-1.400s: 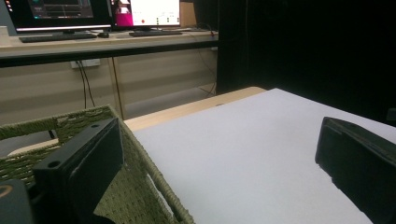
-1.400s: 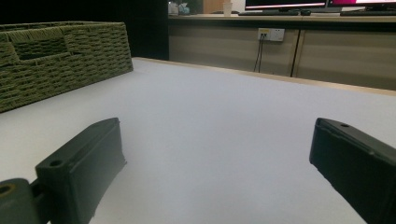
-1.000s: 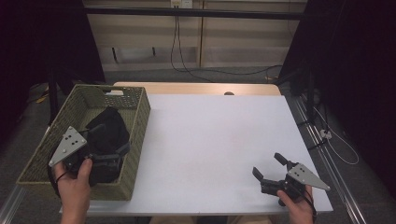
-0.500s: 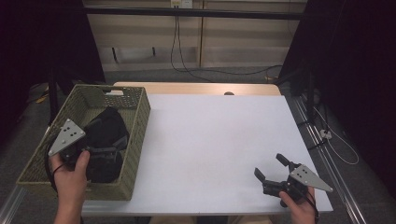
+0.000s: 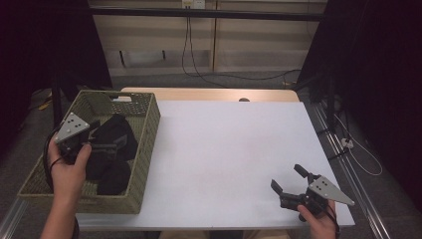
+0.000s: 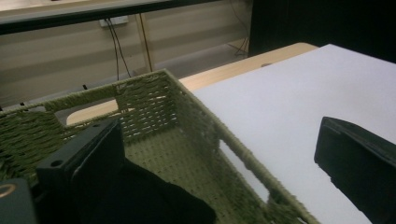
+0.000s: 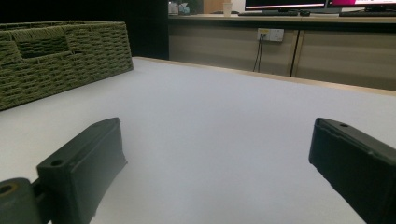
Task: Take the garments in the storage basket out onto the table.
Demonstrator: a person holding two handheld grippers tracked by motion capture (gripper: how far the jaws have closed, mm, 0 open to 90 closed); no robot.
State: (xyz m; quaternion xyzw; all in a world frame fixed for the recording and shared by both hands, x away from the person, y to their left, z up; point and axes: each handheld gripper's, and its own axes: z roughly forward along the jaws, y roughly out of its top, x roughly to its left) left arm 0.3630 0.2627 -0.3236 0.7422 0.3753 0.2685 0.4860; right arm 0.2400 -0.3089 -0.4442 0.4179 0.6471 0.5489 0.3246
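A green woven basket (image 5: 147, 142) stands on the left of the white table (image 5: 234, 144) with black clothes (image 5: 118, 138) heaped inside. My left gripper (image 5: 95, 142) hovers over the basket's left half. In the left gripper view it is open (image 6: 210, 140). One jaw is above the black cloth (image 6: 154, 200), the other reaches out past the basket wall (image 6: 154, 102), and nothing is held between them. My right gripper (image 5: 286, 177) is low over the table's front right corner. It stands open (image 7: 215, 140) above bare white surface, facing the basket (image 7: 60, 51).
A wooden strip (image 5: 209, 94) runs along the table's far edge, with a small dark spot on it. Cables (image 5: 191, 55) hang down the beige wall behind. A metal rail (image 5: 343, 164) borders the table's right side. Dark curtains close in both sides.
My left gripper has moved away from me over the basket, toward its far left. The right gripper has barely shifted.
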